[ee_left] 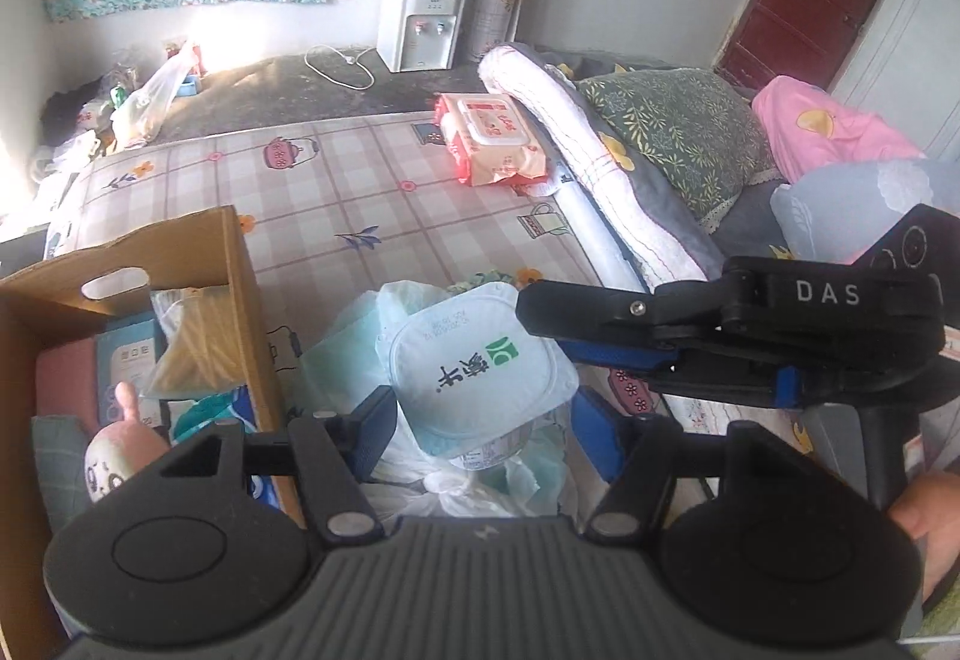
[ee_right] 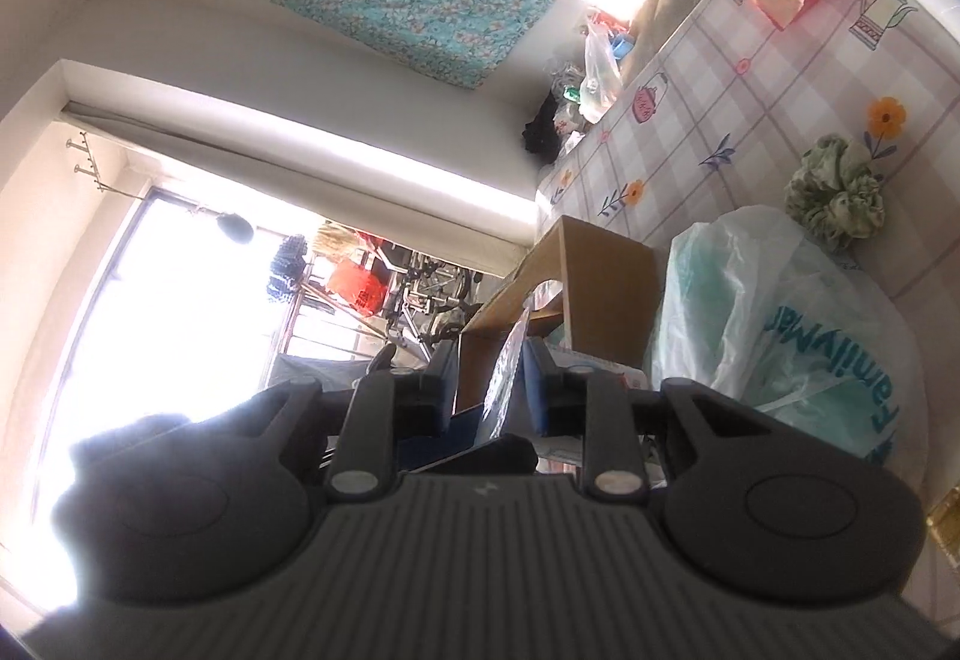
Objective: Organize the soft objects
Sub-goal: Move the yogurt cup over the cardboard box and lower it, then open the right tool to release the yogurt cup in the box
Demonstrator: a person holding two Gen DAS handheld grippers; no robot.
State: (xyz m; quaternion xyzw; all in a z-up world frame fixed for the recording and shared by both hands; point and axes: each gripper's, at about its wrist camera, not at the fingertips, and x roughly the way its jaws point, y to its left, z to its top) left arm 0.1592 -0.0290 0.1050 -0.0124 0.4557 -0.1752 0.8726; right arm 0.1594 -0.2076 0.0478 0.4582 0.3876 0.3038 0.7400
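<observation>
A white yogurt cup [ee_left: 474, 366] with a green logo on its foil lid hangs above a pale plastic bag [ee_left: 336, 360] on the checked bed sheet. My left gripper [ee_left: 486, 438] is shut on the cup's body, one blue pad on each side. My right gripper [ee_left: 540, 324] reaches in from the right, and its narrow jaws clamp the lid's right rim. In the right wrist view that lid rim [ee_right: 507, 372] runs edge-on and slanted between the pads of the right gripper [ee_right: 491, 390]. The cardboard box [ee_left: 240, 288] stands to the left, holding a plush toy [ee_left: 120, 456] and packets.
A red wet-wipes pack [ee_left: 492, 138] lies further up the sheet. A rolled quilt [ee_left: 570, 132] and a green pillow [ee_left: 678, 126] line the right side. A green scrunchie [ee_right: 837, 192] sits beside the bag [ee_right: 780, 312]. A water dispenser [ee_left: 420, 24] stands on the floor beyond.
</observation>
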